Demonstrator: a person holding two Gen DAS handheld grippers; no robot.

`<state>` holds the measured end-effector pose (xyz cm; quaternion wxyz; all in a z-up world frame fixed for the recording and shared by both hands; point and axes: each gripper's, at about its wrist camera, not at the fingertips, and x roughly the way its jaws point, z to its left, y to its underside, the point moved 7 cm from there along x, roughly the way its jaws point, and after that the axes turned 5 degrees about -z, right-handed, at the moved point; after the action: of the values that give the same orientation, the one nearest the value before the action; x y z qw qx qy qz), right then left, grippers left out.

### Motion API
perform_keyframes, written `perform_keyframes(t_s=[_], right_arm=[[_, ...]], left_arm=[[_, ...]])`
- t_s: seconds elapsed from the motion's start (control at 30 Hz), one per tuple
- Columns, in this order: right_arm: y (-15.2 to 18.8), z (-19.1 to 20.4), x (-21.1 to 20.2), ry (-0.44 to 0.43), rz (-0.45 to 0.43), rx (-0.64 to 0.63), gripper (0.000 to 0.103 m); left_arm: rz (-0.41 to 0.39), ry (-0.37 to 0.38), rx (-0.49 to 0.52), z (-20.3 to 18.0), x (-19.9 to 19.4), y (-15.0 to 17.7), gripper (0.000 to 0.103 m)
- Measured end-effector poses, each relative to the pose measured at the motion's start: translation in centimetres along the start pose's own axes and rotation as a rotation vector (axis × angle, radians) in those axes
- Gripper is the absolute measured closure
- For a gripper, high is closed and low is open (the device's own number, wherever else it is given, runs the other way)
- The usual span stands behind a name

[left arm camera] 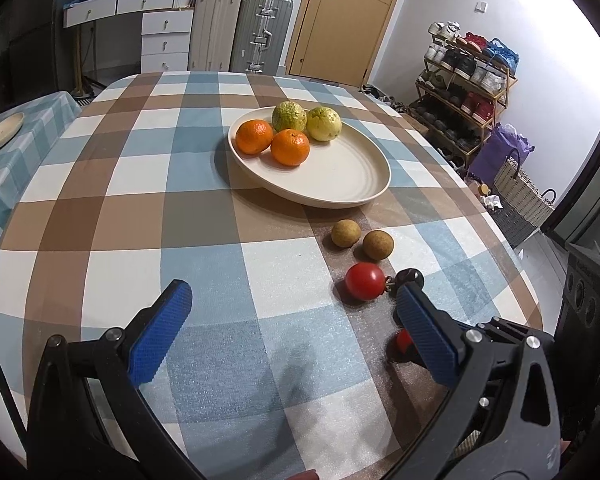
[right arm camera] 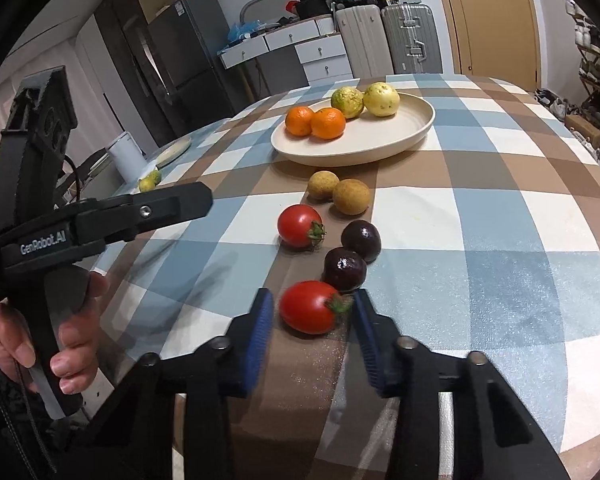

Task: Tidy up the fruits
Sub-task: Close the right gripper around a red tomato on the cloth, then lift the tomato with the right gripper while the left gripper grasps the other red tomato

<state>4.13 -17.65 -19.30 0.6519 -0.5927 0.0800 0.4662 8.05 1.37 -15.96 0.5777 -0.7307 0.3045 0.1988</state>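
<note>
On the checked table a cream plate holds two oranges and two yellow-green fruits. In front of it lie two brown longans, a red tomato and two dark plums. A second tomato lies on the cloth between the blue pads of my right gripper; a thin gap still shows at the left pad. My left gripper hovers wide open over bare cloth, left of the first tomato. Its right finger hides part of the near tomato.
A hand holds the left gripper's handle at the left of the right wrist view. A second table to the left carries another plate. Suitcases, drawers and a door stand behind; a shoe rack is at the right.
</note>
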Motion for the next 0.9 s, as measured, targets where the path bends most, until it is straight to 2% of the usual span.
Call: perform_keyframes(t_s=[0.23,0.53,0.77,0.9], right_arm=[[-0.1,0.0,-0.4,-0.028,-0.003,0.007,0.072],[0.1,0.0,-0.5,-0.048,-0.003,0.019,0.073],[0.5,0.7,0.1,-0.065,0.028,-0.006,0.075],[0.8,1.5,0.3,-0.061,0.012,-0.037,0.075]], left_arm=[[0.003,-0.001,0.004,0.0,-0.1,0.0,0.001],[0.015,-0.008,0.015,-0.1,-0.2,-0.1,0.001],[0.019,-0.012,0.013,-0.1,-0.1,0.0,0.001],[0.02,-0.019,0.024,-0.2,-0.1,0.0,0.001]])
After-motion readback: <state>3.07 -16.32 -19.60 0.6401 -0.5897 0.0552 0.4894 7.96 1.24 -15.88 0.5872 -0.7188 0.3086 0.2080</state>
